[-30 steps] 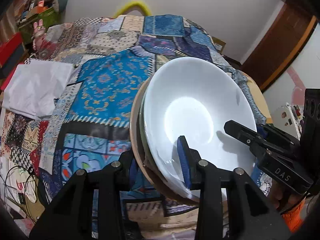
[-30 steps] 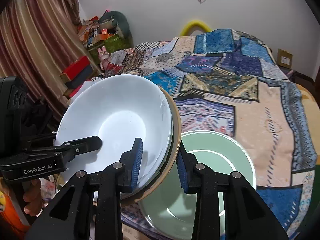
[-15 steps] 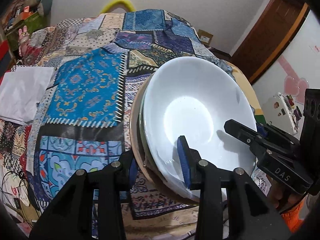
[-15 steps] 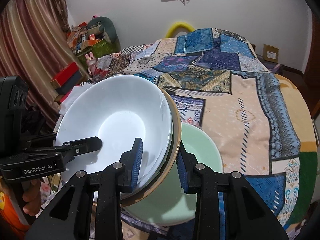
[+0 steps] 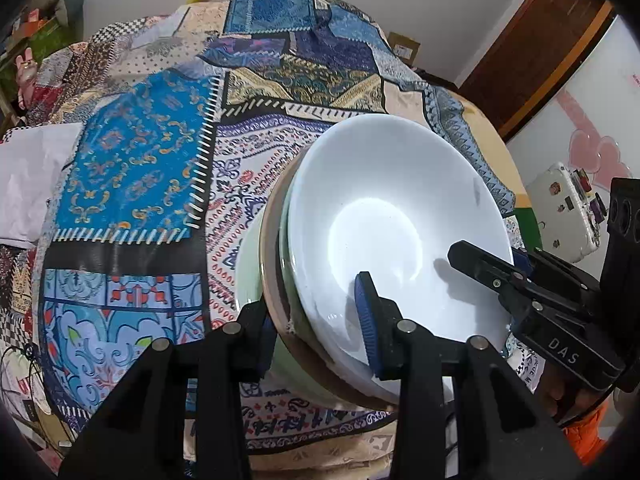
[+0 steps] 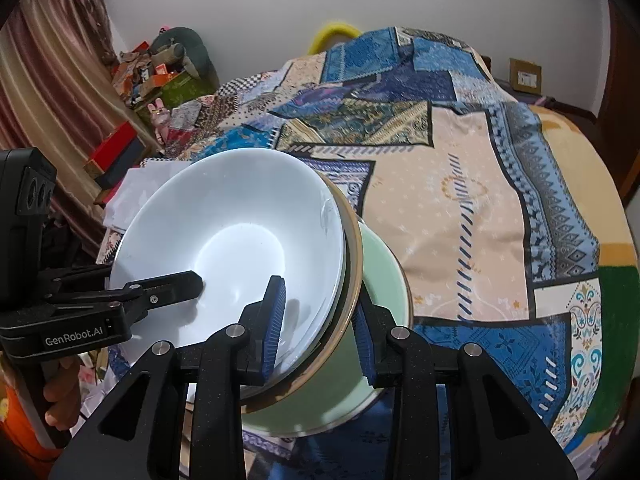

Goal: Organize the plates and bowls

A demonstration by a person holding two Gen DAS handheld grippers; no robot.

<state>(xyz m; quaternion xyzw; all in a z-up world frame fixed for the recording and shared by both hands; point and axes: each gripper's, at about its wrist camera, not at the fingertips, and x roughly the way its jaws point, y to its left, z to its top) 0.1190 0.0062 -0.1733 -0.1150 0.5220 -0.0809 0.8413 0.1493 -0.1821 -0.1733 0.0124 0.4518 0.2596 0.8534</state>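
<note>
A stack of dishes is held between both grippers: a white bowl (image 5: 384,216) on top, nested in a tan-rimmed dish (image 5: 269,268). My left gripper (image 5: 316,320) is shut on the stack's near rim. My right gripper (image 6: 318,324) is shut on the opposite rim, with the white bowl (image 6: 224,232) to its left. A pale green plate (image 6: 380,280) lies on the patchwork cloth right under the stack; it also shows in the left wrist view (image 5: 250,264). Whether the stack touches it, I cannot tell.
The round table carries a patchwork cloth (image 6: 480,184). A white folded cloth (image 5: 28,176) lies at its left edge. Boxes and clutter (image 6: 152,76) stand by the curtain at the back left. A wooden door (image 5: 540,40) is at the right.
Both grippers have carried the stack of dishes together, over and down onto the green plate, which now sits close beneath it. Both grips have held.
</note>
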